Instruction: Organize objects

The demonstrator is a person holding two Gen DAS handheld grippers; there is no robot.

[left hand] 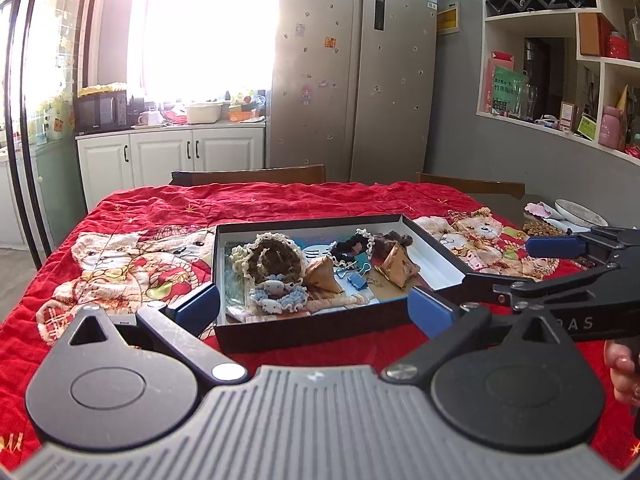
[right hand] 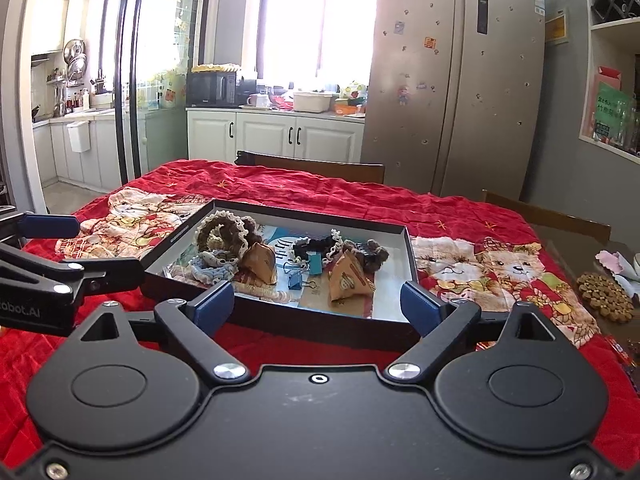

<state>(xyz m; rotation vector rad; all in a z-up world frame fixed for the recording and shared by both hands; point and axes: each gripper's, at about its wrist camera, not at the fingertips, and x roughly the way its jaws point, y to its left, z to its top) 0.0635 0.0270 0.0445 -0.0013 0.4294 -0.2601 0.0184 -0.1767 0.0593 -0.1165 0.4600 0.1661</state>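
A shallow black box point(left hand: 304, 332) point(right hand: 320, 326) sits on the red bear-print quilt point(left hand: 132, 220) point(right hand: 480, 216). It holds crocheted scrunchies point(left hand: 272, 256) point(right hand: 222, 232), two tan pyramid packets point(left hand: 322, 280) point(right hand: 348, 278), blue binder clips point(left hand: 356, 278) point(right hand: 298, 278) and paper. My left gripper point(left hand: 314, 306) is open and empty, its blue pads just short of the box's near wall. My right gripper point(right hand: 318, 306) is open and empty, also at the near wall. Each gripper shows at the edge of the other's view.
Wooden chairs point(left hand: 248, 174) point(right hand: 548, 216) stand at the table's far side. A beaded coaster point(right hand: 606, 298), a plate point(left hand: 580, 212) and a pink cloth point(right hand: 612, 260) lie at the right end. Cabinets and a fridge point(left hand: 352, 72) stand behind.
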